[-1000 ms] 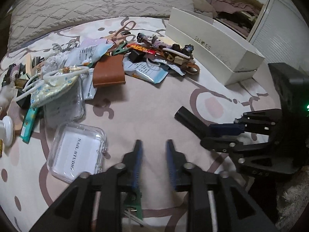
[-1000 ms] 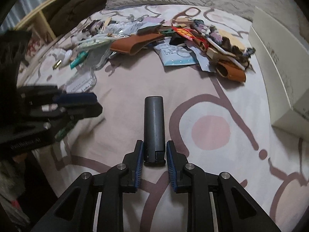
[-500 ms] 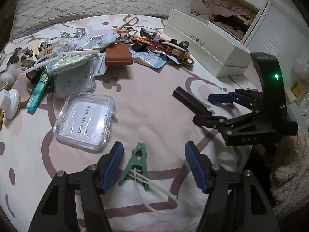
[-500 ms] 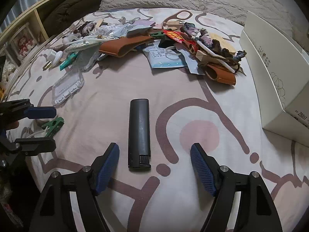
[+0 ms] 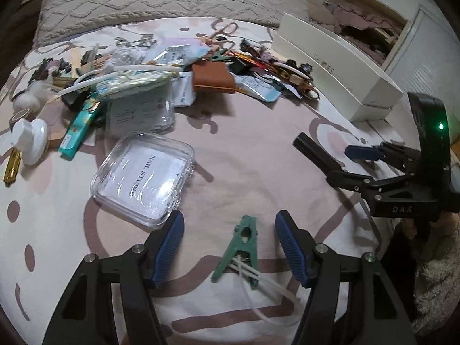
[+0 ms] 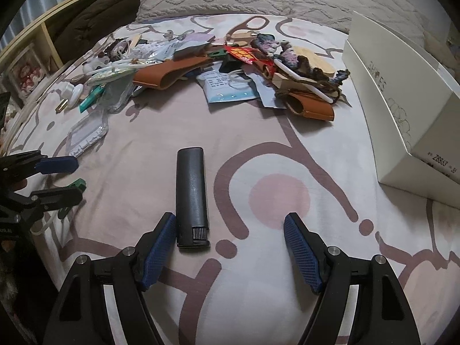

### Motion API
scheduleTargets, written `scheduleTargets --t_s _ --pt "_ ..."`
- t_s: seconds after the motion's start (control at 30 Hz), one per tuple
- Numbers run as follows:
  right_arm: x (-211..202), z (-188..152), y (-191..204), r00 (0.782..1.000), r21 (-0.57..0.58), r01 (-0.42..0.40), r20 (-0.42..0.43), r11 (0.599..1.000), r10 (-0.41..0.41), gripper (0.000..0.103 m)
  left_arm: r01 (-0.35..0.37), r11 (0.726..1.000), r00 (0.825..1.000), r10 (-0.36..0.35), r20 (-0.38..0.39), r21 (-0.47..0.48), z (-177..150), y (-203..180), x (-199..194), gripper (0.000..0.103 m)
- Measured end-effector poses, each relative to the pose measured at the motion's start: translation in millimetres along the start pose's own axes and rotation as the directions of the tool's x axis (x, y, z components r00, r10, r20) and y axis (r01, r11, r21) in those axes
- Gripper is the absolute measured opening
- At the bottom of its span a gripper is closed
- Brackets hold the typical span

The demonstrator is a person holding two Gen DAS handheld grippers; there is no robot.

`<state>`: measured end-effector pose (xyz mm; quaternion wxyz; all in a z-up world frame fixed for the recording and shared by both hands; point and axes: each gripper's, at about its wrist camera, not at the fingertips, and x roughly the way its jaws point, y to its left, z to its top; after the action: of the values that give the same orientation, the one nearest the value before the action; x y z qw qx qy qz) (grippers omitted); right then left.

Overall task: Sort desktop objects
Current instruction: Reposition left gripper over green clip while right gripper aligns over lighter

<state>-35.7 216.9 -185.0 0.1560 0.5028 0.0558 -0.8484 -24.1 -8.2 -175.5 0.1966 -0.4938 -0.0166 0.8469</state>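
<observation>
Both grippers have just been opening: my right gripper (image 6: pixel 230 251) has let go of the black lighter (image 6: pixel 192 197), which now lies flat on the bed cover (image 6: pixel 287 149) with its cap end just beside the left pad, and my left gripper (image 5: pixel 228 248) has released the green clothespin (image 5: pixel 240 251), which rests between its spread jaws with a white cord (image 5: pixel 267 299) trailing from it. Neither gripper pinches anything now; both stand wide. The unsorted heap sits well beyond, with the clear nail-studio case (image 5: pixel 143 178) near the left fingers and the white shoe box (image 6: pixel 402 120) off to the right. From here I see a few risks. If I lift the right gripper carelessly, that near pad could nudge the lighter and roll it away from where I set it. On the left, the loose cord could snag a finger as I draw back and drag the clothespin along. The soft bedding also gives, so small items may slide toward each other.
</observation>
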Motion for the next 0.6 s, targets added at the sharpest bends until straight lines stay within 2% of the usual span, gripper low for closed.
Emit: scheduleTargets --t_s 0.2,0.3,0.37,0.43,0.6 --pt "-1.2 -1.2 -12.5 1.0 0.056 0.024 0.004 0.998 -0.024 0.077 -0.058 0.995 0.998 0.059 0.012 -0.076 -1.6 18.4 -6.2 0.066" --pt "-1.2 -0.8 -20.8 1.0 0.092 0.026 0.005 0.995 -0.027 0.077 -0.05 0.995 0.998 0.052 0.027 -0.09 -4.6 21.4 -12.2 0.067" --pt "-0.5 -0.9 -24.6 0.999 0.11 0.032 0.003 0.993 -0.032 0.077 -0.023 0.997 0.999 0.026 0.038 -0.077 -6.8 18.5 -16.3 0.072" --pt "-0.2 -0.4 -28.4 0.999 0.126 0.04 0.002 0.991 -0.04 0.077 0.01 0.999 0.999 -0.008 0.043 -0.049 -9.2 12.0 -19.5 0.073" --pt "0.7 0.7 -35.8 0.997 0.153 0.074 0.003 0.985 -0.076 0.077 -0.004 0.999 1.0 0.003 0.028 0.039 -12.6 -5.7 -18.3 0.073"
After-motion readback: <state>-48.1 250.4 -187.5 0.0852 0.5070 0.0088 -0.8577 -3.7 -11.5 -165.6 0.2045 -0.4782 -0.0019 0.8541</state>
